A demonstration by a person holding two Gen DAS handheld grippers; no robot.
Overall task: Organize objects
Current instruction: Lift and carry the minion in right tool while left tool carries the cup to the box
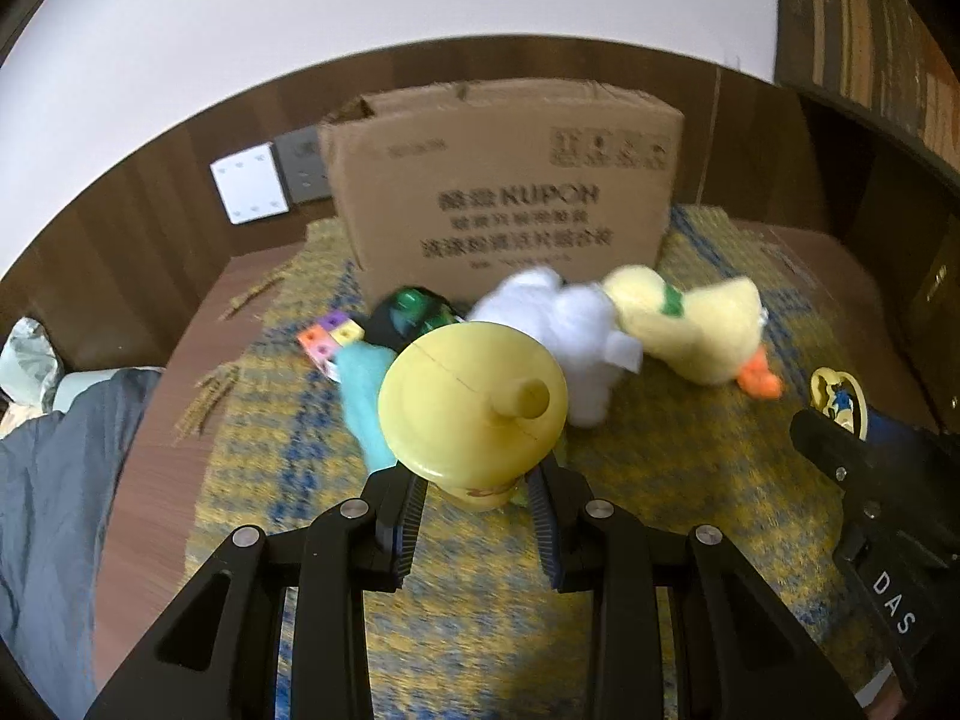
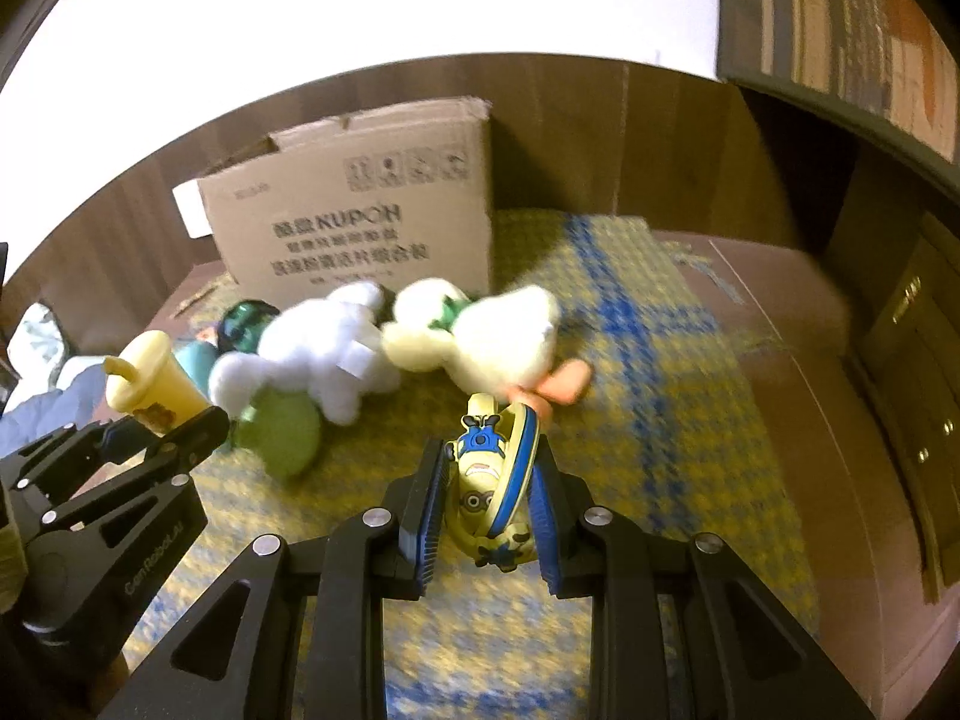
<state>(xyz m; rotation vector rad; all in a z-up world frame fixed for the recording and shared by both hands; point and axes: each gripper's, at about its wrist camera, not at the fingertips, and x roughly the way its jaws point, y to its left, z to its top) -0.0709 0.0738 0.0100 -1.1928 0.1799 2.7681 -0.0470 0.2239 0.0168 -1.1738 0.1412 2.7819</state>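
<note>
My left gripper is shut on a pale yellow sippy cup with a spouted lid, held above the mat; the cup also shows in the right wrist view. My right gripper is shut on a yellow and blue Minion slipper, whose tip shows at the right of the left wrist view. Behind lie a white plush, a yellow duck plush, coloured cubes, a teal plush and a dark green toy. A cardboard box stands at the back.
A yellow and blue woven mat covers a brown table. A green round object lies by the white plush. Wood panelling with wall sockets is behind. Blue cloth lies at left. A cabinet stands at right.
</note>
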